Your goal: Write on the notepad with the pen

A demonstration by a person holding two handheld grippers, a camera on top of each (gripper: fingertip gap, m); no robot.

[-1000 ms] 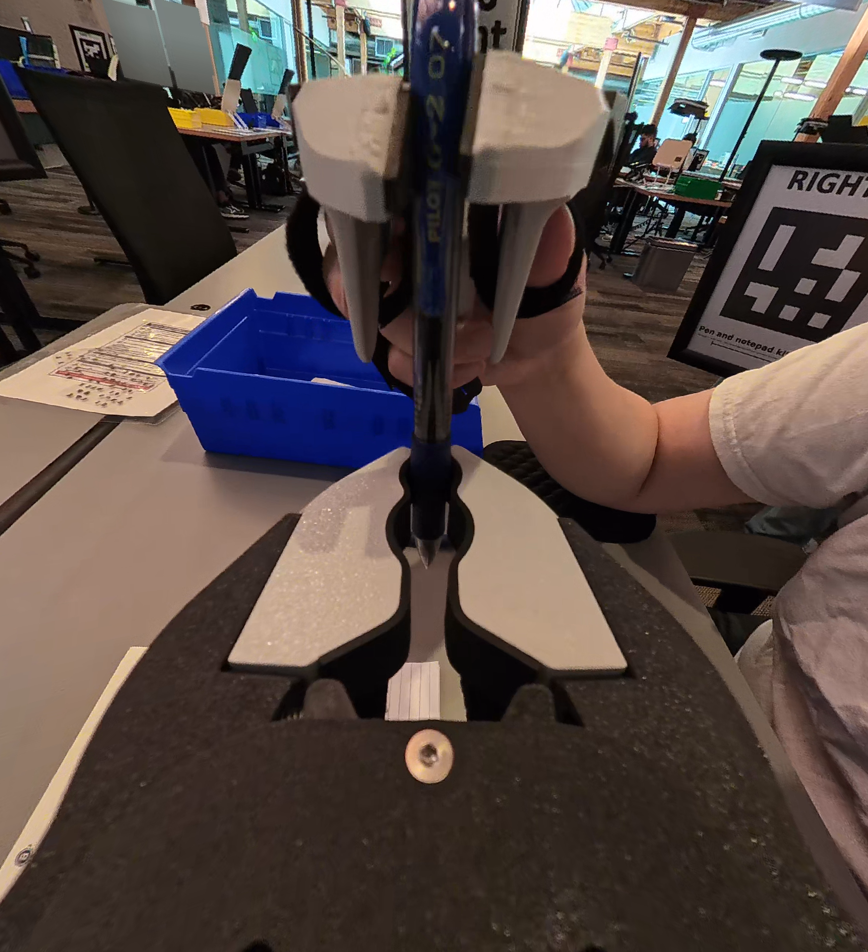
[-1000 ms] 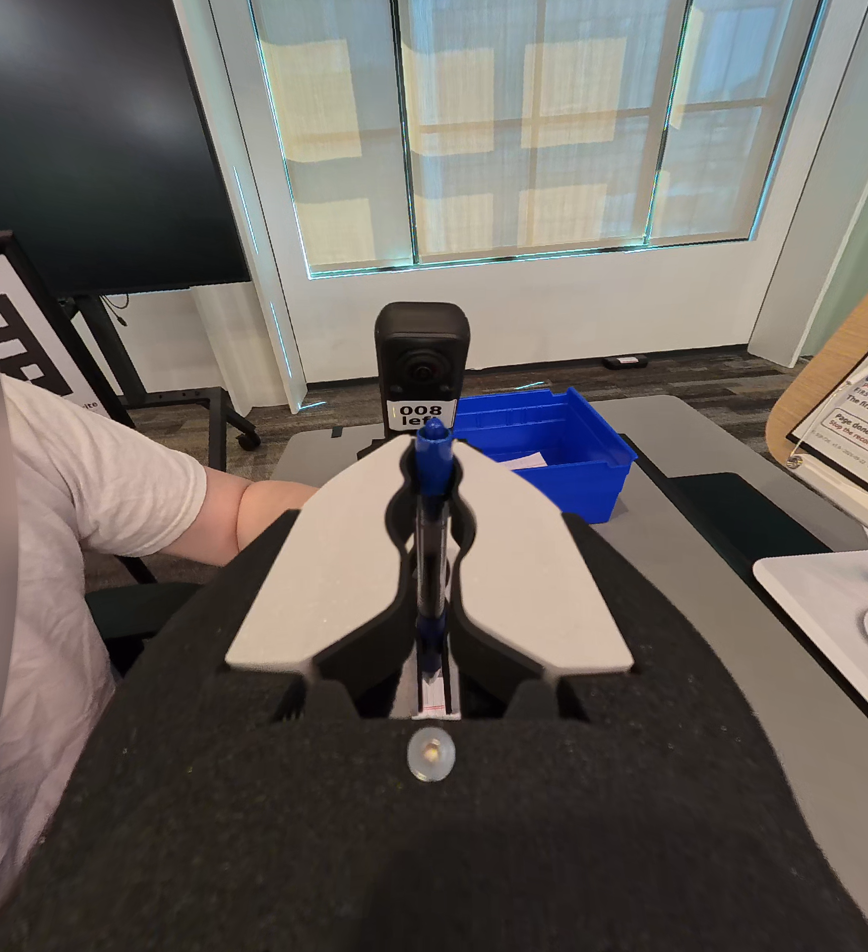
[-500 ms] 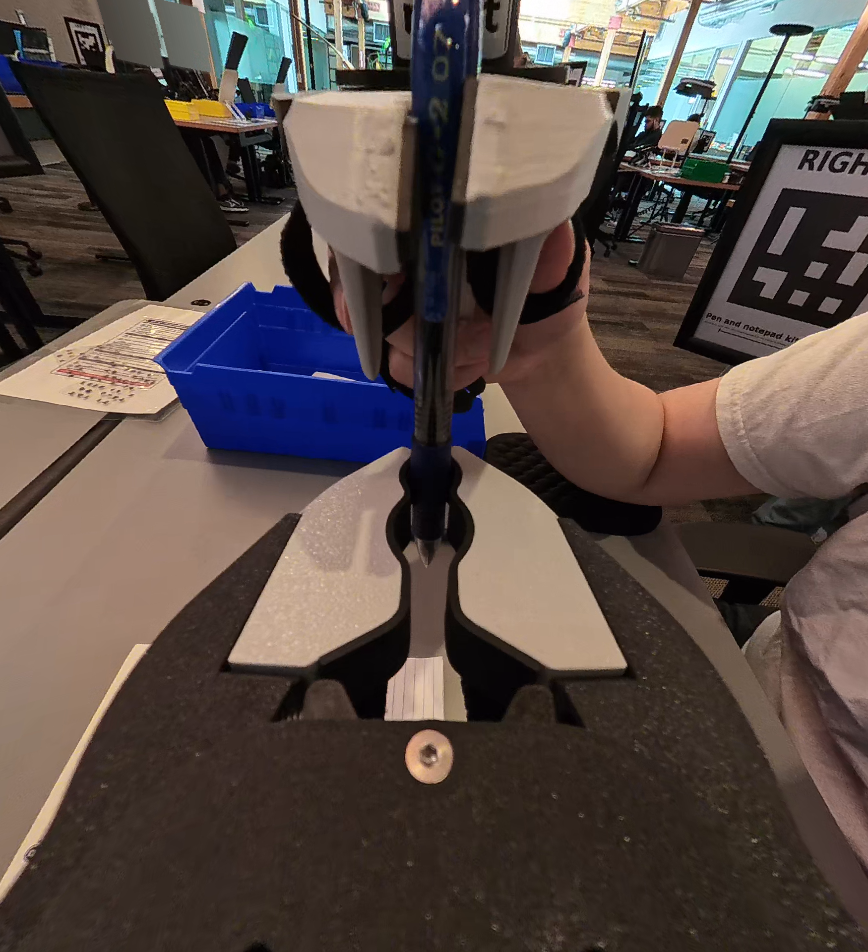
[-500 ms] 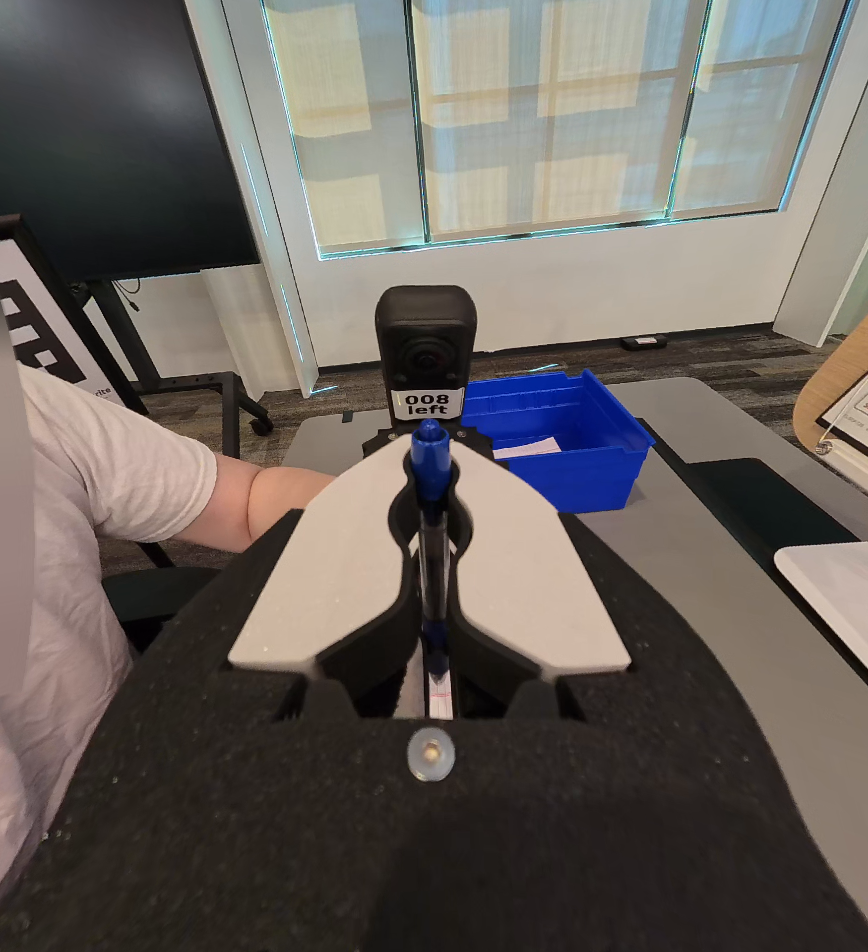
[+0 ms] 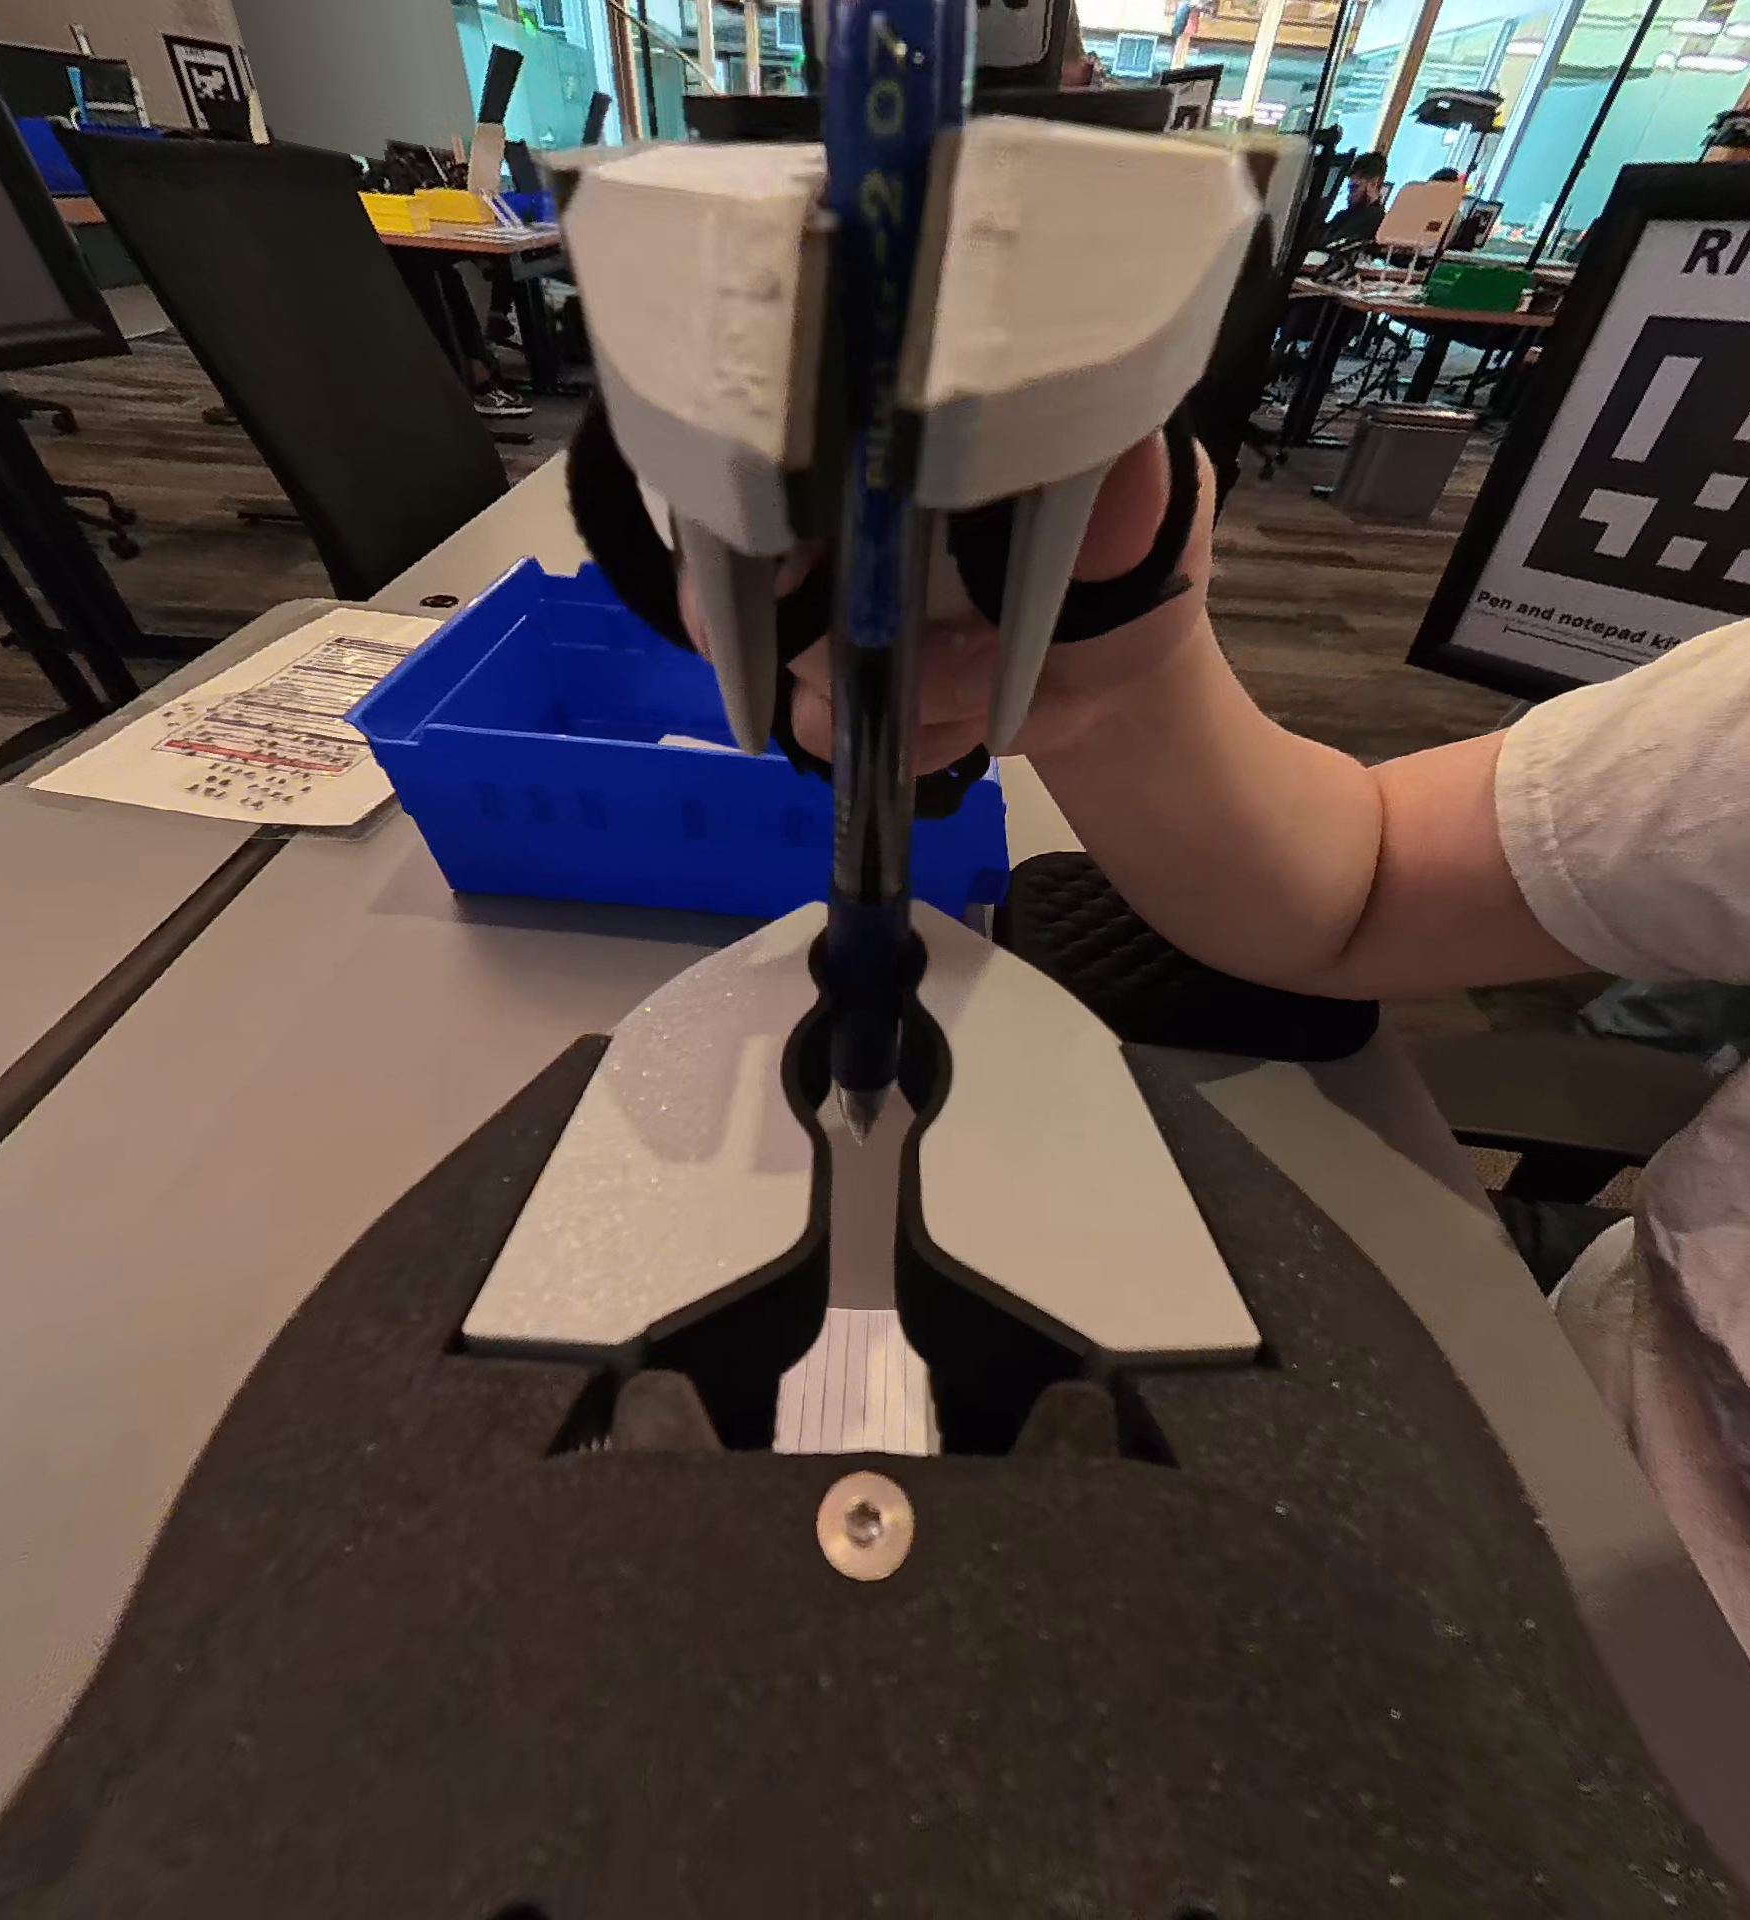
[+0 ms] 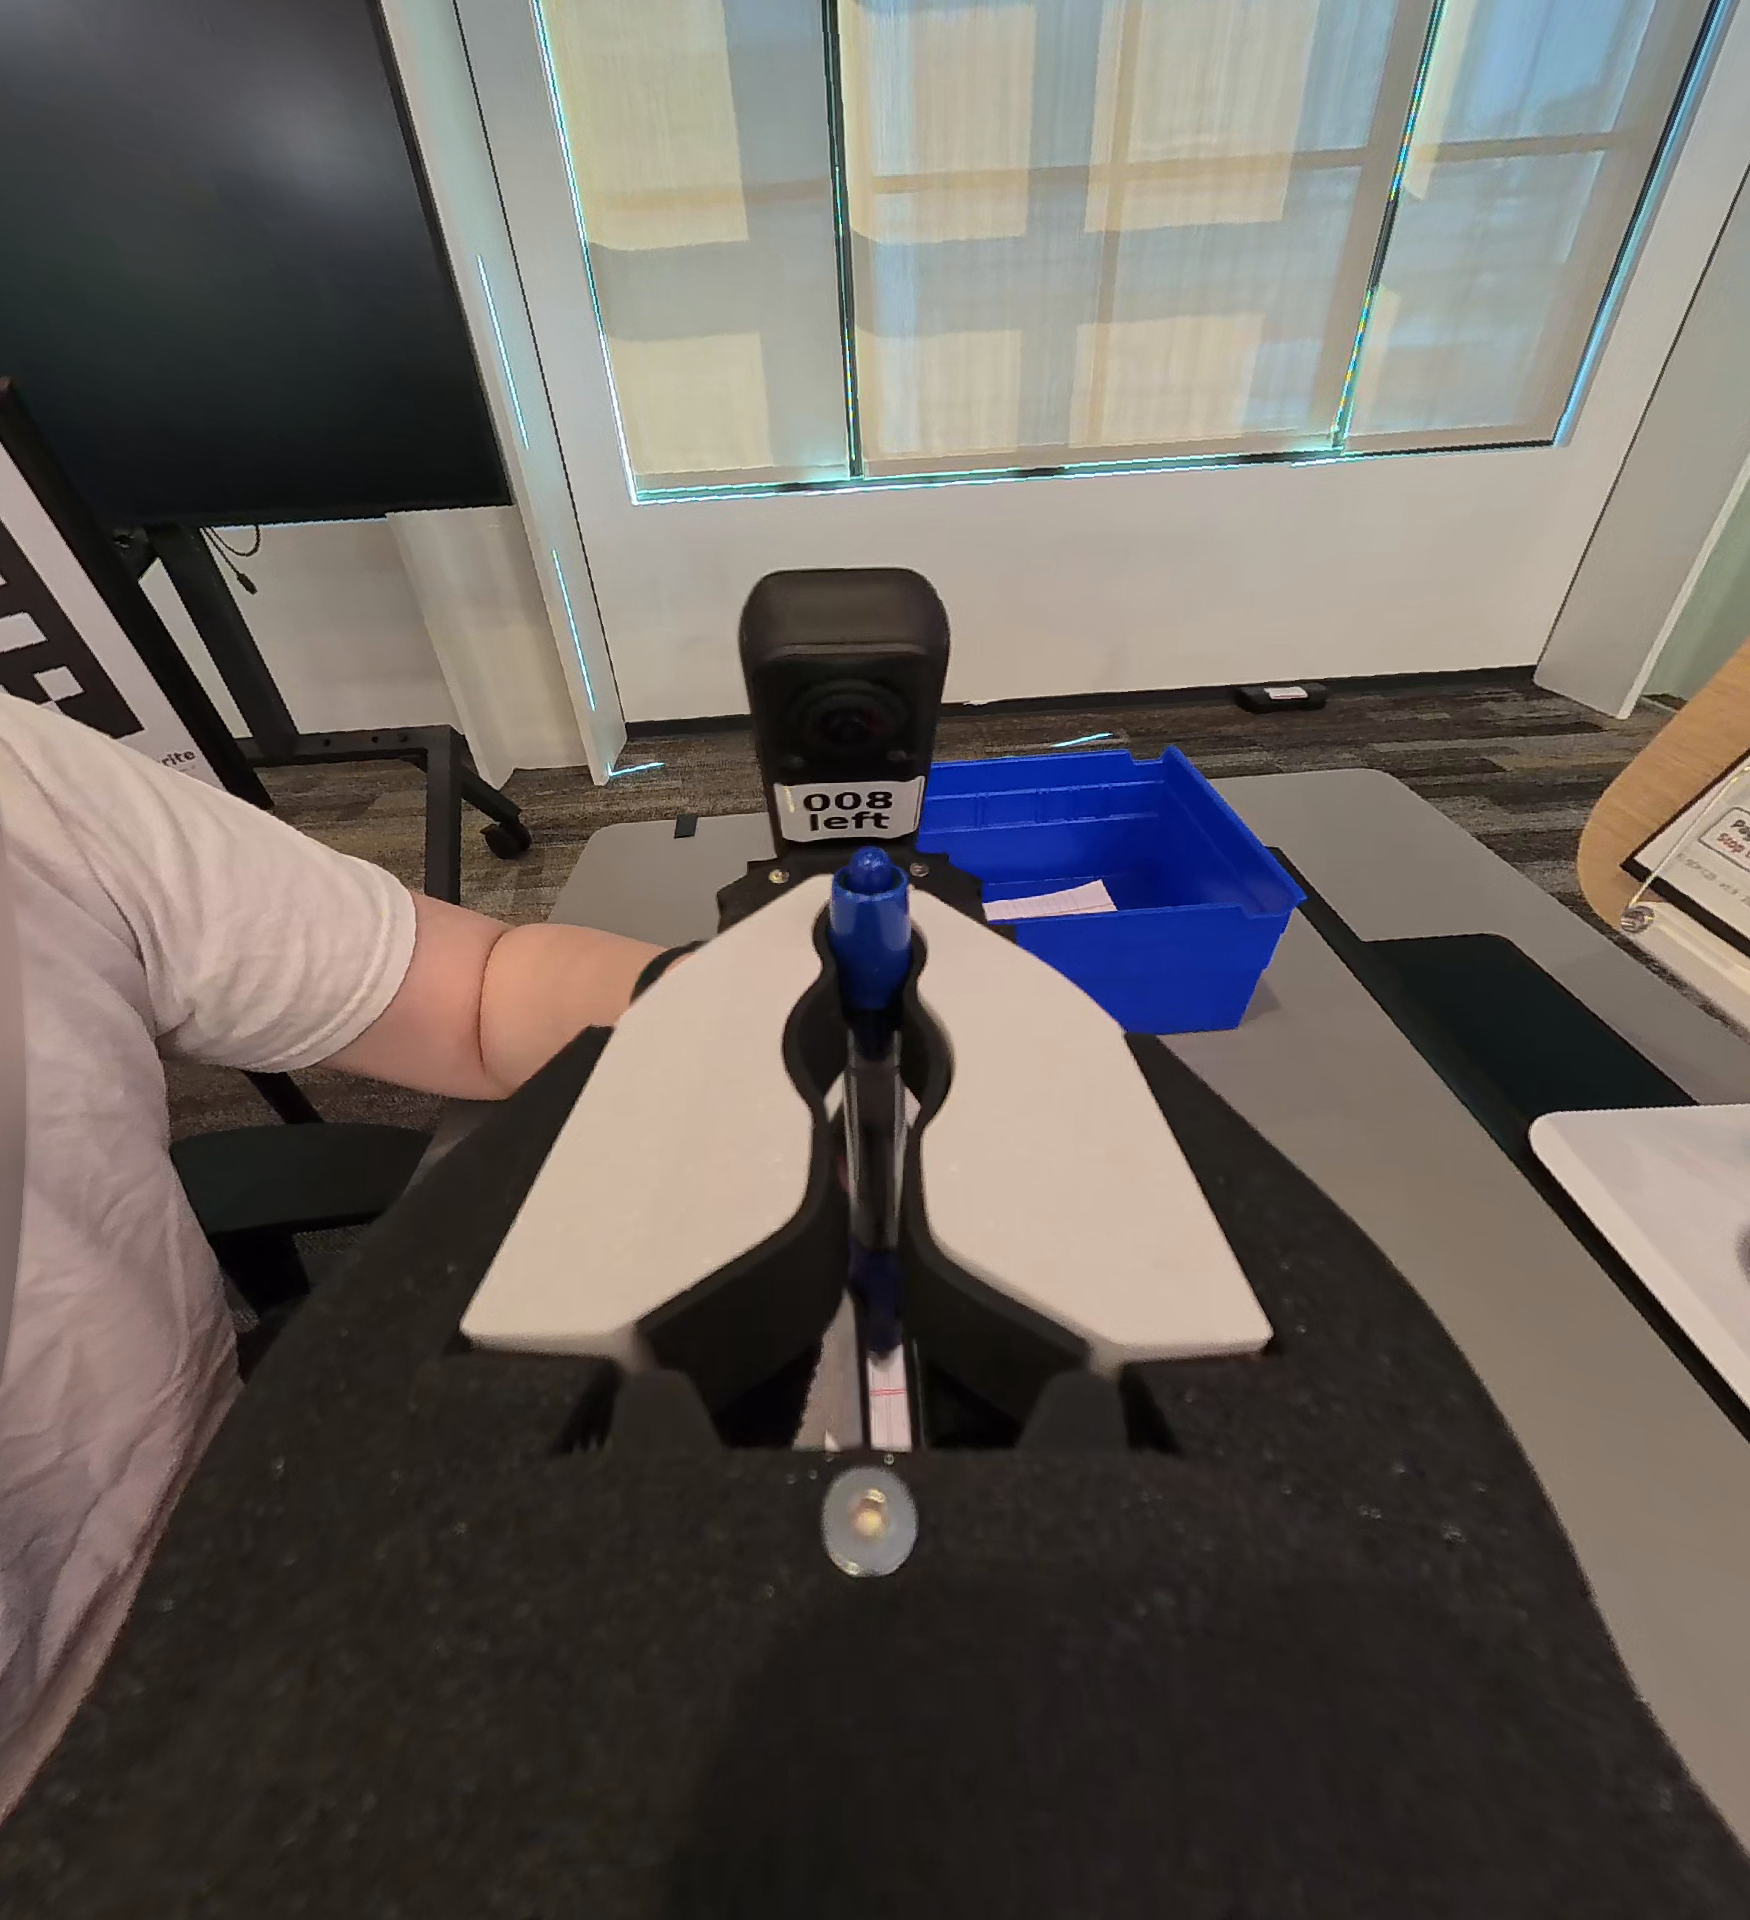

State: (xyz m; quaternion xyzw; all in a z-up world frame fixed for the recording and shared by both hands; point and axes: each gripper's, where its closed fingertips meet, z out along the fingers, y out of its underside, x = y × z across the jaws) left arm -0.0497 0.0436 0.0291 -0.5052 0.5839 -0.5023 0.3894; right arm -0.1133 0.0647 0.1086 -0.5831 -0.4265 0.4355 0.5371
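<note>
A blue pen runs from my right gripper down to my left gripper. In the left wrist view the right gripper faces me from above, shut on the pen's barrel. The left gripper is closed around the pen's blue grip section, and the metal tip sits in the notch between its fingers. In the right wrist view the right gripper holds the pen at its fingertips. The lined white notepad shows only through the finger gaps, in the left wrist view and the right wrist view.
A blue bin with a paper slip stands on the grey table. A printed sheet lies far left, a black pad under the person's arm. A framed marker sign stands right. A white stand is at the right.
Both views shifted slightly. The right gripper looms a little larger and lower in the left wrist view. The pen stays between both grippers with its tip in the same notch.
</note>
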